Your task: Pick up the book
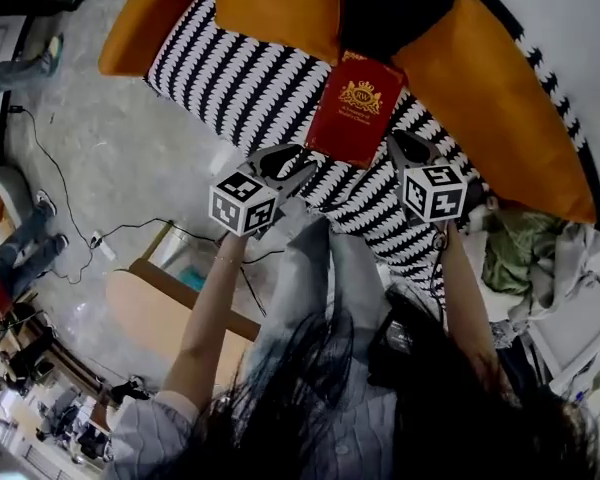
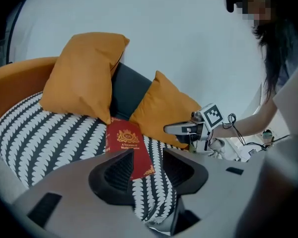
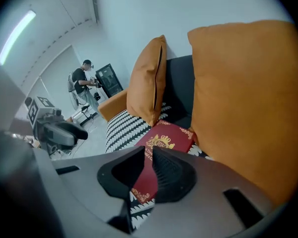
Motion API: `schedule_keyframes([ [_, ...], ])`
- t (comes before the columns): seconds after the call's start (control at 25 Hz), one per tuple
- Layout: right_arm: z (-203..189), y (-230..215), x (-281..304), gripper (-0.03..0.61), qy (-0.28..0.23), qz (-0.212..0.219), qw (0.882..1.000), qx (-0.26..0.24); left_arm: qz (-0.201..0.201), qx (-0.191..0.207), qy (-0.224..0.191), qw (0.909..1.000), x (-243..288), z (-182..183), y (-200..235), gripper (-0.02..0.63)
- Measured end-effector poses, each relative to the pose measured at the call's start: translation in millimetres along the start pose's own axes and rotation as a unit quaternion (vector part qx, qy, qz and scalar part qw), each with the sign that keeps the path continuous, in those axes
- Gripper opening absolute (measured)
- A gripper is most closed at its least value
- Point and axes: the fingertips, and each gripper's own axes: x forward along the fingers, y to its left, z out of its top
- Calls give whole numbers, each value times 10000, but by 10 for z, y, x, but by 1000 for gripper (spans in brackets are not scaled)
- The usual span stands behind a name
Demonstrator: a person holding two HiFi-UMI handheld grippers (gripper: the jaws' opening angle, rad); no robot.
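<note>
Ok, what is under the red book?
The red book lies on the black-and-white patterned seat cover, its far end near the dark back cushion. Whatever is directly beneath the book is covered.

Book [image 1: 358, 108]: deep red cover, gold crest, gold lettering, gold ornament at the corners.
Seat cover [image 1: 240, 78]: black and white, rows of leaf-like zigzag stripes.
Near cushion [image 1: 280, 3] and far cushion [image 1: 500, 98]: plain mustard orange.
Back panel [image 2: 128, 90] between them: plain charcoal.
Sofa arm [image 1: 140, 23]: orange.
Left gripper [image 1: 298, 163], right gripper [image 1: 405, 148]: grey bodies, black ribbed jaws, white cubes with black square markers.
Floor [image 1: 100, 138]: mottled pale grey.
Wall [image 2: 179, 33]: plain pale grey-white.
</note>
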Motion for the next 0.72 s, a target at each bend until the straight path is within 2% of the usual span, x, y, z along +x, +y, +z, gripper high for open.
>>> schedule_keyframes([
  [0.16, -102, -144, 244, 48, -118, 200, 9983, 527, -9, -261, 235, 9994, 212, -231, 245, 208],
  [0.2, -105, -190, 294, 76, -128, 214, 9979, 593, 4, -326, 263, 9991, 258, -255, 299, 215],
  [0.28, -119, -278, 382, 181, -91, 209, 9977, 641, 28, -471, 294, 9985, 333, -279, 387, 221],
  [0.32, -134, -316, 427, 197, -57, 176, 9977, 651, 35, -558, 296, 9980, 361, -288, 428, 227],
  [0.4, -181, -364, 529, 217, 9, 102, 9974, 716, 62, -763, 278, 9967, 399, -314, 525, 240],
  [0.56, -347, -398, 747, 246, 27, 196, 9945, 1028, 71, -1223, 276, 9921, 537, -461, 702, 334],
  [0.72, -557, -513, 997, 273, 163, 302, 9897, 1390, 75, -1310, 557, 9898, 801, -693, 873, 344],
])
